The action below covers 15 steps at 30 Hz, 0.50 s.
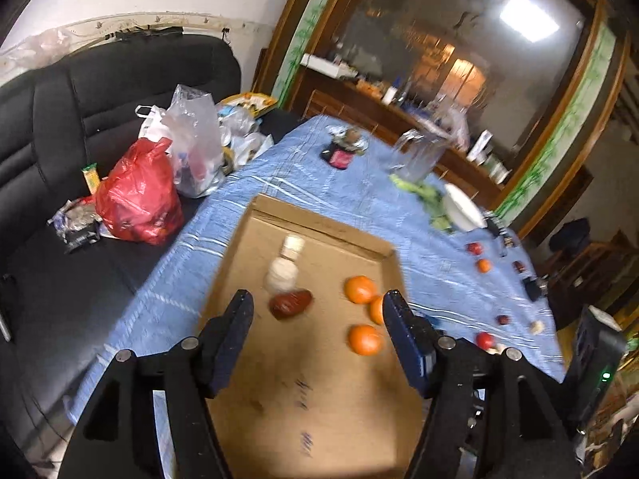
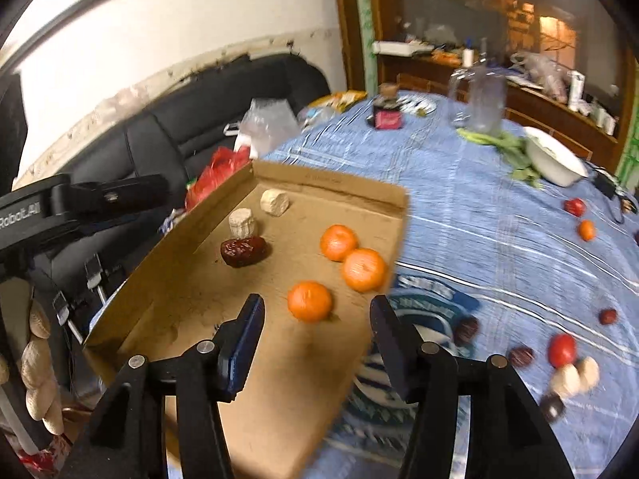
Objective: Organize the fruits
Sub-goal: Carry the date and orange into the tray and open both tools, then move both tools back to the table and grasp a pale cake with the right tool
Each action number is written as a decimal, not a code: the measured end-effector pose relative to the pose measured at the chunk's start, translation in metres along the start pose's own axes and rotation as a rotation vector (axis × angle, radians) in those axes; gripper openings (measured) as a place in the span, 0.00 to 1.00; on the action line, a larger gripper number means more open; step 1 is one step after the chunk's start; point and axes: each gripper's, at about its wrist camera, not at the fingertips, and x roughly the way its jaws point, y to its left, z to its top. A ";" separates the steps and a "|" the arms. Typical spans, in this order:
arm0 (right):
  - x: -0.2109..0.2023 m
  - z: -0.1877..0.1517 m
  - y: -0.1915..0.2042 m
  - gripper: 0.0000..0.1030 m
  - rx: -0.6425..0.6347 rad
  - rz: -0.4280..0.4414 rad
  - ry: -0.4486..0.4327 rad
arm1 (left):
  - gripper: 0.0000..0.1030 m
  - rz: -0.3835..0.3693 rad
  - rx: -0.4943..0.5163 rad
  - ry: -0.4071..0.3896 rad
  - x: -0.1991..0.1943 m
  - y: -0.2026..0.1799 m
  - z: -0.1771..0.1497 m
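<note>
A cardboard tray (image 1: 327,399) (image 2: 279,391) lies on the blue tablecloth. In it are three oranges (image 1: 360,289) (image 2: 309,301), a dark red date (image 1: 290,303) (image 2: 243,251) and two pale round pieces (image 1: 281,273) (image 2: 241,221). My left gripper (image 1: 317,299) is open and empty above the tray, near the date. My right gripper (image 2: 317,305) is open and empty just behind the nearest orange. More fruit lies loose on the cloth to the right: a red fruit (image 2: 562,349), dates (image 2: 521,356), a small orange (image 2: 586,230) and pale pieces (image 2: 575,375).
A black sofa (image 1: 60,119) with a red bag (image 1: 139,199) and clear bags stands left of the table. A glass jug (image 2: 481,99), a white bowl (image 2: 555,159), green leaves (image 2: 507,145) and a dark jar (image 2: 386,113) stand at the table's far side.
</note>
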 end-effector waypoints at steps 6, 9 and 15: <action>-0.054 -0.048 -0.058 0.66 0.120 -0.125 -0.058 | 0.69 -0.062 -0.024 0.003 -0.019 -0.017 -0.031; -0.084 -0.074 -0.104 0.66 0.218 -0.211 -0.068 | 0.69 -0.062 0.014 0.015 -0.022 -0.035 -0.040; -0.133 -0.113 -0.178 0.66 0.431 -0.291 -0.109 | 0.72 -0.084 0.100 0.050 -0.013 -0.077 -0.060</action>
